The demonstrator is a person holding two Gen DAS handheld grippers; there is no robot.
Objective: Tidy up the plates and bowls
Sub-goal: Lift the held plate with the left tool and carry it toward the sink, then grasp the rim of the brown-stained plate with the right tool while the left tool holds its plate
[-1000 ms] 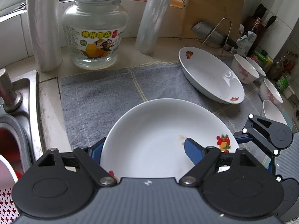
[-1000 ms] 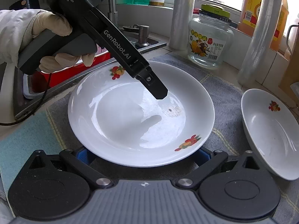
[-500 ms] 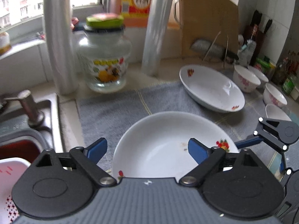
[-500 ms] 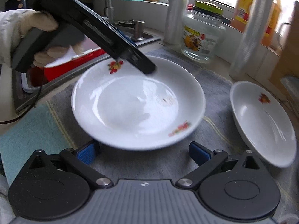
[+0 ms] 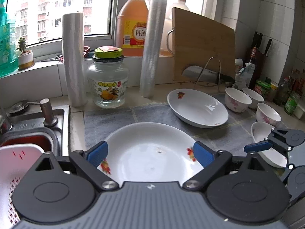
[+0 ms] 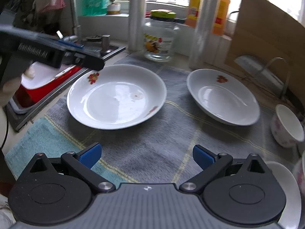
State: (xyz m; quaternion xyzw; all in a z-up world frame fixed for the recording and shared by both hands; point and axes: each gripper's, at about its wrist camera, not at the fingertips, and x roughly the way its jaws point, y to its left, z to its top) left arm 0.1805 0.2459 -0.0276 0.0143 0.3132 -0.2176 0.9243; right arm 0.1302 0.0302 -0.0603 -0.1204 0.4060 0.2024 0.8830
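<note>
On mat (image 5: 152, 114), plate (image 5: 150, 152) now released

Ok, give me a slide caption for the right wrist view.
Open right claw above the grey mat, facing two white floral plates beside the sink.

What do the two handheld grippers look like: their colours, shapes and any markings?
The left gripper and the right gripper look alike: a grey ribbed body, two round black discs, black linkage arms with silver pins, and blue pads on the fingers. The right wrist view shows blurred white lettering on the left gripper's side.
</note>
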